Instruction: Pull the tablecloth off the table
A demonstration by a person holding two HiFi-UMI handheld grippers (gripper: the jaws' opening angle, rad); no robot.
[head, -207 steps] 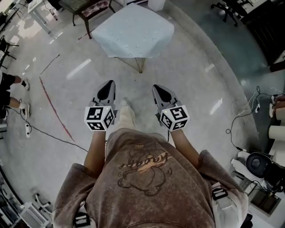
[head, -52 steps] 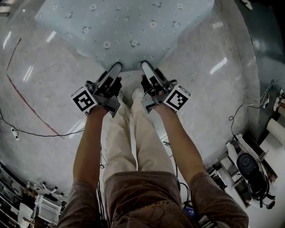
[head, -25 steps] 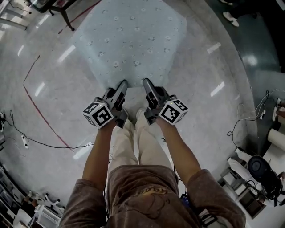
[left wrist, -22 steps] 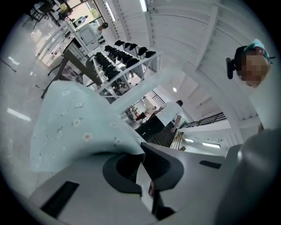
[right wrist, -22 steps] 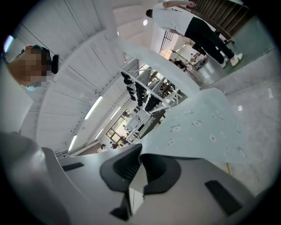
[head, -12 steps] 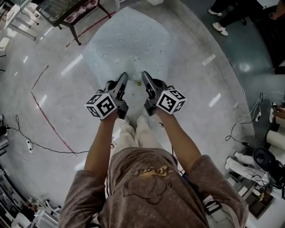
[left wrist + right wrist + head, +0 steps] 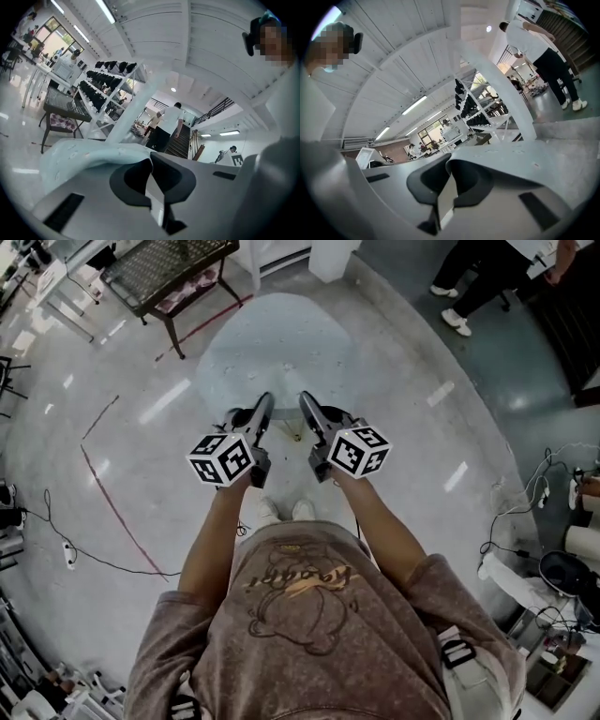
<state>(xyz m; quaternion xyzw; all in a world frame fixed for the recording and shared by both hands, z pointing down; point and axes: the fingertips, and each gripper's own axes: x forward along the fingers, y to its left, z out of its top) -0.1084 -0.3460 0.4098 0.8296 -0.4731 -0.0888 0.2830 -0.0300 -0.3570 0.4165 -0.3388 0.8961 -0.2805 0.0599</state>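
Pale blue floral fabric tablecloth (image 7: 281,348), upper centre of frame, spread above glossy grey floor (image 7: 422,456) — near edge pinched in left tool (image 7: 265,401) and right tool (image 7: 305,399).

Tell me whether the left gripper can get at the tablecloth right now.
Yes, it seems so: the left gripper has its jaws shut on the near edge of the tablecloth, with nothing in the way. The right gripper grips the same edge beside it.

A mottled brown sweatshirt (image 7: 314,643) printed with a cartoon bear.
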